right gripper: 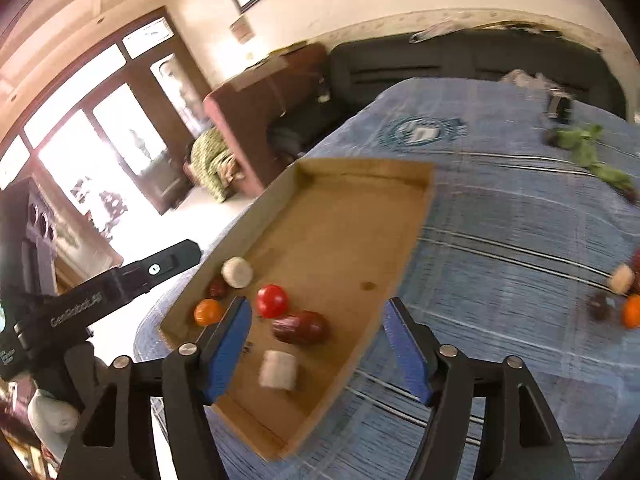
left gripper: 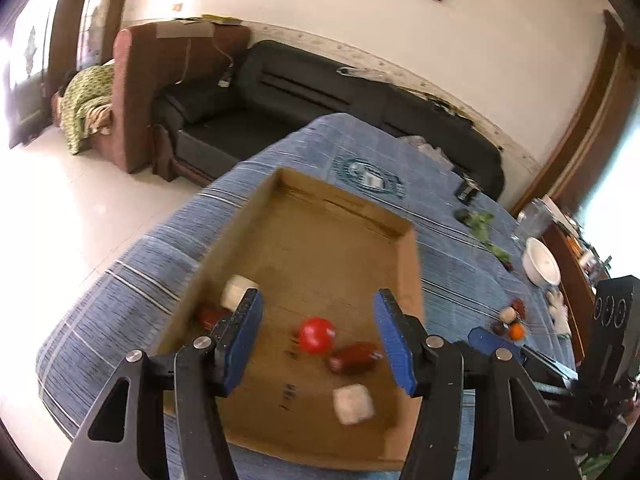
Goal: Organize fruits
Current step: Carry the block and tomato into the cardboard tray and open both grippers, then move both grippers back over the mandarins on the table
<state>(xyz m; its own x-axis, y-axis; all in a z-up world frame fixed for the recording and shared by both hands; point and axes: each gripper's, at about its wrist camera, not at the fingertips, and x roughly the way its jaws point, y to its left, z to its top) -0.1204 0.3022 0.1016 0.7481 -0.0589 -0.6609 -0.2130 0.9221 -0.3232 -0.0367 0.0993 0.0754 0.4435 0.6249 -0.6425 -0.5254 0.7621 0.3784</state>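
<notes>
A shallow cardboard tray (left gripper: pixel 320 216) (right gripper: pixel 360 208) lies on a blue striped cloth. In it are a red round fruit (left gripper: pixel 317 335) (right gripper: pixel 272 301), a dark red oblong fruit (left gripper: pixel 354 358) (right gripper: pixel 301 327), two white pieces (left gripper: pixel 353 403) (left gripper: pixel 237 291) (right gripper: pixel 279 369) (right gripper: pixel 237 272), a small dark red fruit (left gripper: pixel 210 316) (right gripper: pixel 218 287) and an orange fruit (right gripper: pixel 208 312). My left gripper (left gripper: pixel 318 334) is open and empty above the tray's near end. My right gripper (right gripper: pixel 318 344) is open and empty over the tray's near right edge. Loose fruits (left gripper: pixel 512 320) (right gripper: pixel 624 296) lie on the cloth to the right.
A white bowl (left gripper: pixel 542 266) and a clear container (left gripper: pixel 534 216) stand at the cloth's right edge. Green leafy stems (left gripper: pixel 484 228) (right gripper: pixel 588 152) and a small dark device (left gripper: pixel 466 192) (right gripper: pixel 560 106) lie at the far side. A black sofa (left gripper: pixel 320 92) stands beyond.
</notes>
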